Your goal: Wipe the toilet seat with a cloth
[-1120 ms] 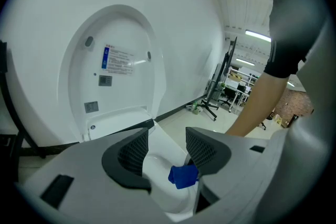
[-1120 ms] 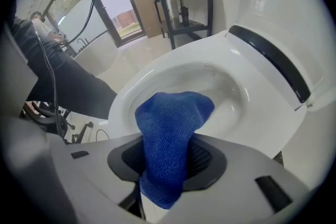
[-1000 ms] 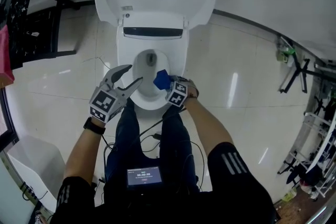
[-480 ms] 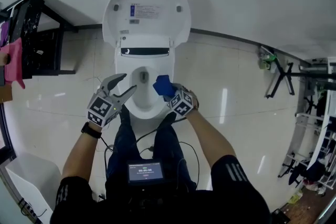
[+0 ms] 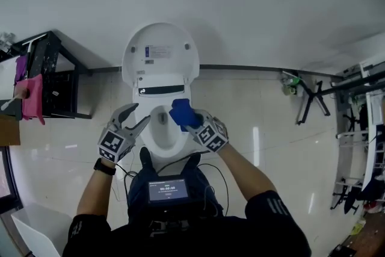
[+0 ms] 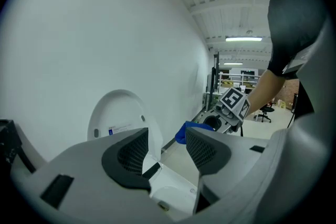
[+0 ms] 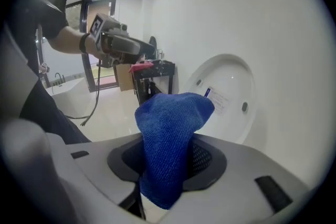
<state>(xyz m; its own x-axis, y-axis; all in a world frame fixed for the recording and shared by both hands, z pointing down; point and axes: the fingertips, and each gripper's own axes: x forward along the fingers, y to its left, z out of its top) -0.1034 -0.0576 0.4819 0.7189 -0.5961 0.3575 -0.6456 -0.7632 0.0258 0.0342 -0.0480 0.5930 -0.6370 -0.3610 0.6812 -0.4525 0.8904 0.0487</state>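
Note:
A white toilet stands against the wall with its lid [image 5: 160, 54] raised and its seat [image 5: 149, 142] down round the bowl. My right gripper [image 5: 187, 120] is shut on a blue cloth [image 5: 181, 112], held over the seat's right rear part. In the right gripper view the blue cloth [image 7: 170, 139] bulges up between the jaws of my right gripper [image 7: 168, 162], with the lid [image 7: 227, 97] beyond. My left gripper [image 5: 139, 114] hangs open over the seat's left side, nothing in it. In the left gripper view, my left gripper [image 6: 165, 147] frames the lid [image 6: 119, 113] and the blue cloth [image 6: 185, 130].
A black rack [image 5: 53, 78] with a pink cloth [image 5: 31, 96] stands left of the toilet. A folded black stand [image 5: 308, 100] leans at the wall on the right. A white bin [image 5: 33, 232] sits at the lower left. Cables and a screen [image 5: 167, 190] hang at the person's front.
The head view has drawn back and the toilet looks smaller. My right gripper has carried the cloth farther back along the seat's right side. The left gripper stays open on the left.

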